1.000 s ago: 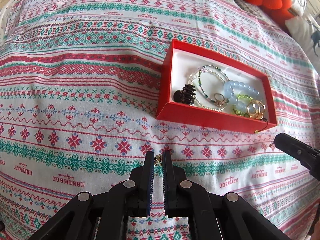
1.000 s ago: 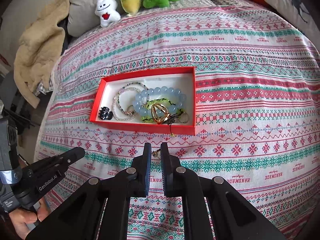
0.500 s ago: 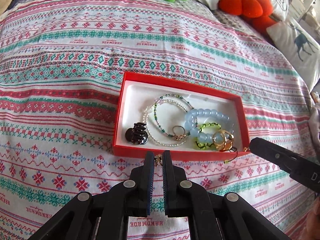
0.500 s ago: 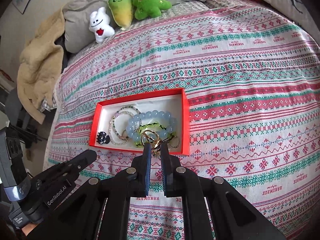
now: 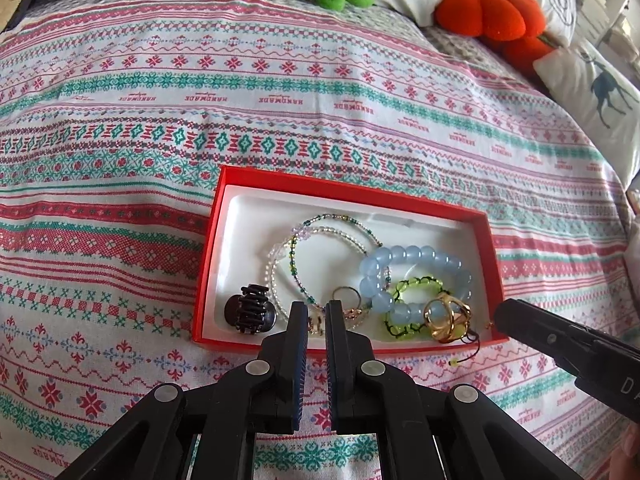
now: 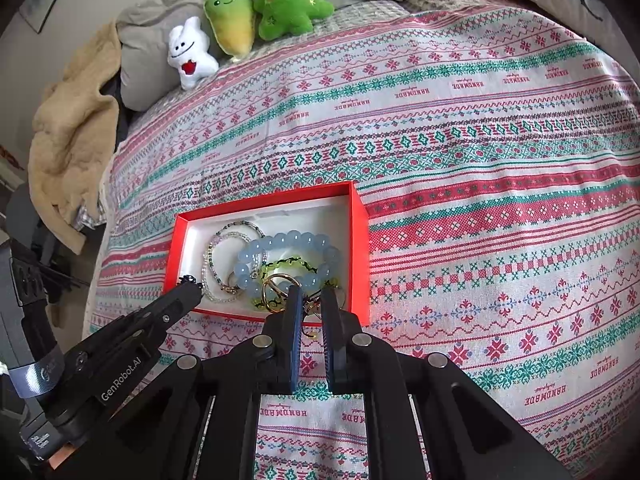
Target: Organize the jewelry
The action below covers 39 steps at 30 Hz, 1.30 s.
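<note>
Left gripper (image 5: 316,308): jaws clenched on a small gold piece (image 5: 316,323), tips just over the near wall of the red box (image 5: 352,196). Right gripper (image 6: 311,294): jaws likewise clenched, pinching a thin gold wire piece (image 6: 310,312) above the box's near right corner. The box lies open on the bed, on the patterned bedspread (image 5: 280,92), and already holds the remaining jewelry.

Step in hand, as judged: deposit of both pieces. Each tip is best carried past the red rim and lowered close to the white lining before release, so that nothing bounces out onto the cloth. For the left, bare lining shows between the dark hair claw (image 5: 250,310) and the seed-bead strands (image 5: 320,240). The right corner is crowded by the blue bead bracelet (image 6: 288,256) and the large gold ring (image 6: 278,284); a slow release there should avoid a snag.

Obscured: both held pieces are half hidden by the jaws, so their type cannot be told. A dark cord with a yellow bead (image 5: 454,363) hangs over the near wall; its attachment is unclear.
</note>
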Available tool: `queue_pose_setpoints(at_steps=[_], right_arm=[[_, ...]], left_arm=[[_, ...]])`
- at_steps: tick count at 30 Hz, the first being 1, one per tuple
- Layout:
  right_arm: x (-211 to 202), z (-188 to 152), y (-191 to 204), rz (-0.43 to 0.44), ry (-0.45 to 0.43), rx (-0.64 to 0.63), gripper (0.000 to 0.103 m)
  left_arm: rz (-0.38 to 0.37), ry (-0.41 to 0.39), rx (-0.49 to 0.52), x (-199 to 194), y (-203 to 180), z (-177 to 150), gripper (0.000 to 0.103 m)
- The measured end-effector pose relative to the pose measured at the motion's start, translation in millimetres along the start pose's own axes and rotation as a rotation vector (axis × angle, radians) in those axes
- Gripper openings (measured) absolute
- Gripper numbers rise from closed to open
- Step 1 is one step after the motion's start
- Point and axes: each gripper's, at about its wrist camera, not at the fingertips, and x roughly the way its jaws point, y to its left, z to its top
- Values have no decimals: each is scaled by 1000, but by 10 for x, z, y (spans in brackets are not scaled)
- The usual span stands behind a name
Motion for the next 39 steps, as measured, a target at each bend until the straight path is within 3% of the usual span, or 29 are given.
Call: queue_pose_setpoints(at_steps=[3,8,13,21,30,34,39], right_arm=[[22,7,2,-7,2,-1,10],[58,22,21,-6,-2,-5,11],[57,22,27,-16,1,-10,15],[-123,-84,-3,-10,-8,-5,42],[-236,-429,67,-81,21,-90,57],[-279,-611,106,-120,35,-137,64],[-310,-823,143,-190,51,-195,82]], left_arm=[[22,-4,9,-38,-15,-10,19],[44,-11,59,-160,-54,-72,27],[66,-7,98,-244,-46,-160,47],[112,27,93,-311,46,-342,74],[177,49,64,-404,151,-618,98],[201,60,30,-422,231,-743,102],[249,80,29,-435,244,-881,102]])
